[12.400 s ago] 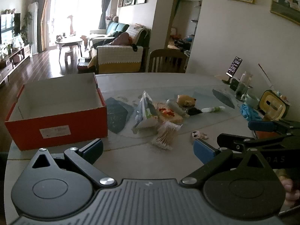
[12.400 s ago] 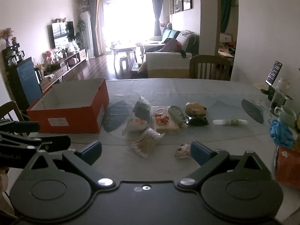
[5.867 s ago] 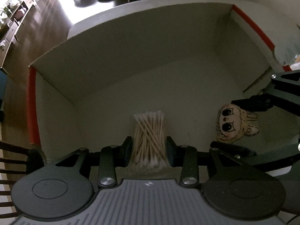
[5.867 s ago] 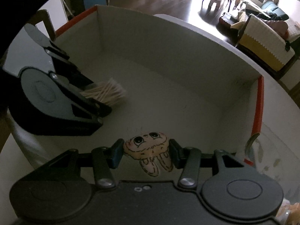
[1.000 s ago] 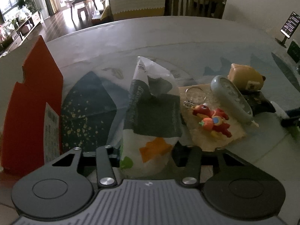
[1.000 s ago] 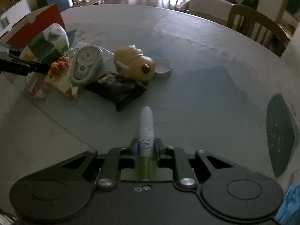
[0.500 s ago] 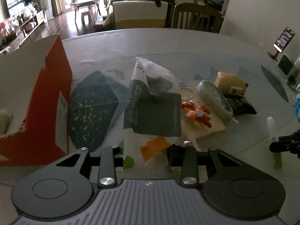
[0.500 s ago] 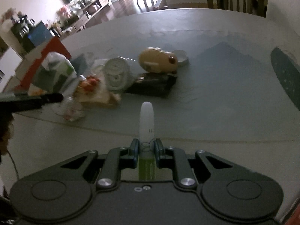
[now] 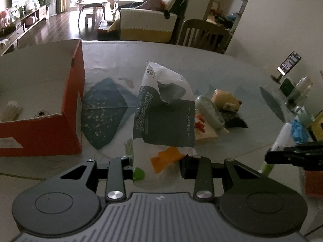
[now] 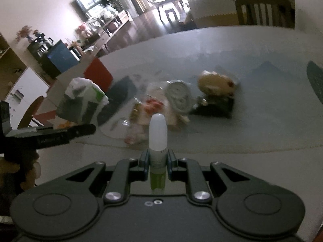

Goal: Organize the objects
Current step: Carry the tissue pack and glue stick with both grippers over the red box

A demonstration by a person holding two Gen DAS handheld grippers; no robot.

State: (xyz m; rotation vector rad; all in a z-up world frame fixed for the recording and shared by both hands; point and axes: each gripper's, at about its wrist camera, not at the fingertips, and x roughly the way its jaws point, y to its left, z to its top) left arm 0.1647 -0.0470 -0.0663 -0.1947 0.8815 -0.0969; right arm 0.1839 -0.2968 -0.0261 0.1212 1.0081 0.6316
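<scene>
My left gripper (image 9: 157, 164) is shut on a white and dark green paper pack (image 9: 164, 119), lifted above the table. The same paper pack (image 10: 82, 100) shows at the left of the right wrist view. My right gripper (image 10: 158, 161) is shut on a white and green tube (image 10: 158, 141), held off the table; that tube (image 9: 279, 141) also appears at the right edge of the left wrist view. The red cardboard box (image 9: 70, 104) stands open at the left, with cotton swabs (image 9: 10, 111) and a small plush (image 9: 41, 113) inside.
On the table lie a red keychain toy on a tan card (image 9: 202, 127), a grey oval gadget (image 9: 210, 110), a tan plush (image 9: 226, 98) and a black packet (image 9: 234, 120). A phone on a stand (image 9: 288, 63), a glass and blue cloth (image 9: 298, 131) sit at the right. A chair (image 9: 203, 34) stands behind.
Both grippers have risen and swung left toward the red box, carrying the paper pack and the tube. The box's inside has come into the left wrist view.
</scene>
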